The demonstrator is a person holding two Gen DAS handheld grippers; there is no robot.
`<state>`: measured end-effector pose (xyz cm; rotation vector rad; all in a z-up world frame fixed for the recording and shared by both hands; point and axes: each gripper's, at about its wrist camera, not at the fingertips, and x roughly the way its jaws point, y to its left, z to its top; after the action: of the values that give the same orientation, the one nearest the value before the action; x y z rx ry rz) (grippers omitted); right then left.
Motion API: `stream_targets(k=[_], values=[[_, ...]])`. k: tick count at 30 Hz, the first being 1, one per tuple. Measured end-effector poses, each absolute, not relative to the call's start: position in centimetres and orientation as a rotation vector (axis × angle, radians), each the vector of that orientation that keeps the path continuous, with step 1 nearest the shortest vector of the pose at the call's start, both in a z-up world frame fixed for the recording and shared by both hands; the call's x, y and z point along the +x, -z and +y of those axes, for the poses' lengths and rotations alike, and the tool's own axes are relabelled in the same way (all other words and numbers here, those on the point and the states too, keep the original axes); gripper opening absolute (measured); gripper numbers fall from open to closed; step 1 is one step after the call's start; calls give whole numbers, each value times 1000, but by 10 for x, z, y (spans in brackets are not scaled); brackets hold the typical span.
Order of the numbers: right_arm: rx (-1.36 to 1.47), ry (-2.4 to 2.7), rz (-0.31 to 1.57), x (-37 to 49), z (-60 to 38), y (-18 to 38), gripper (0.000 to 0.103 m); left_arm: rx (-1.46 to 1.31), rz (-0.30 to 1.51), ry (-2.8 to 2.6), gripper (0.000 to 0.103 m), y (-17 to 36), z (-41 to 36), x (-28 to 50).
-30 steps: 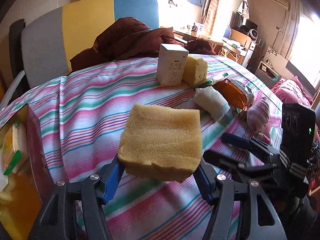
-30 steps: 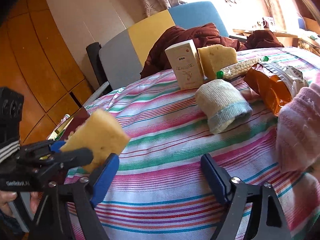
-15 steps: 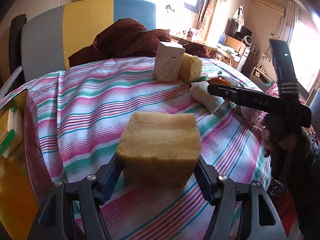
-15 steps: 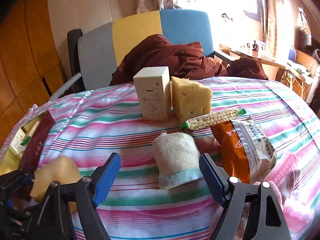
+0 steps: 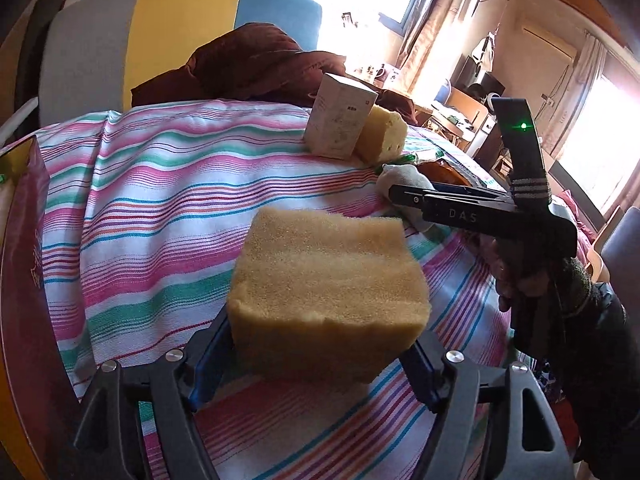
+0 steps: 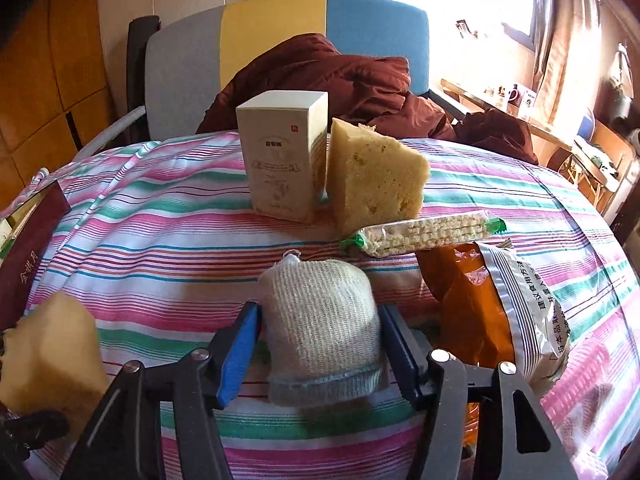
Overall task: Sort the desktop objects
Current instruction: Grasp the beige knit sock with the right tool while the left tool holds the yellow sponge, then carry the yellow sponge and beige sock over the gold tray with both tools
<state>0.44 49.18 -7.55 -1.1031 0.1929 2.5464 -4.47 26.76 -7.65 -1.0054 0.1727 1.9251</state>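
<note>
The left gripper (image 5: 320,364) clamps a yellow sponge block (image 5: 326,300) above the striped tablecloth (image 5: 160,200). The right gripper (image 6: 320,354) brackets a rolled sock (image 6: 320,328), pads at its sides (contact unclear); it should close squarely before lifting, clear of the orange snack bag (image 6: 464,312) beyond.

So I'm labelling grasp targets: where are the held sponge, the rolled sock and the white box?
held sponge (image 5: 328,276): left wrist view, top face.
rolled sock (image 6: 320,320): right wrist view, ribbed middle.
white box (image 6: 280,172): right wrist view, front face.
</note>
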Motion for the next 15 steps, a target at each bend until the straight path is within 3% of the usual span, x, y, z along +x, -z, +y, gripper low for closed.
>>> stream_targets(k=[5, 15], values=[[-1072, -2592, 222, 15, 474, 71, 61, -987, 168, -1938, 71, 71, 264, -40], [-1035, -2709, 370, 36, 423, 67, 61, -882, 88, -1965, 71, 28, 220, -14]])
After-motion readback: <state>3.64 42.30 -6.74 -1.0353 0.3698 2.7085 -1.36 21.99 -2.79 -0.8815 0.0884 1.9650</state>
